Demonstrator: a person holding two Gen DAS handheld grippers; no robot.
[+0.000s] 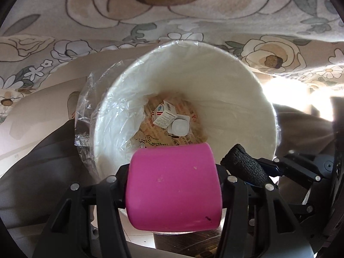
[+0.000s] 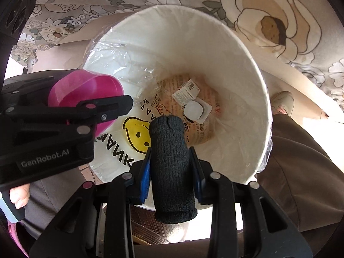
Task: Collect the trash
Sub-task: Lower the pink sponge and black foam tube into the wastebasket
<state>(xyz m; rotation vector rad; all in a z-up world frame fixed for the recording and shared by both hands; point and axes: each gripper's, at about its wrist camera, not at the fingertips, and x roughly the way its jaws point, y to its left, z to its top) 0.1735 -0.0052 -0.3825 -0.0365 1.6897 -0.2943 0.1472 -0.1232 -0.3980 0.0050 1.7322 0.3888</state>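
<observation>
A: Left gripper (image 1: pixel 174 185)?
B: Clamped on a smooth pink plastic cup (image 1: pixel 173 189), above the round white plastic-lined trash bin (image 1: pixel 215 81).
A: Right gripper (image 2: pixel 169 165)?
B: Clenched on a black knitted fabric roll (image 2: pixel 169 161), over the same bin; small cartons (image 2: pixel 186 92) lie at its bottom.

A cup (image 1: pixel 174 189) sits between the left fingers (image 1: pixel 120 178), a foam roll (image 2: pixel 172 167) between the right fingers (image 2: pixel 194 172). Ahead of both lies the bin (image 2: pixel 247 81), with small boxes (image 2: pixel 186 93) and a tub (image 2: pixel 196 109) on its bottom.
</observation>
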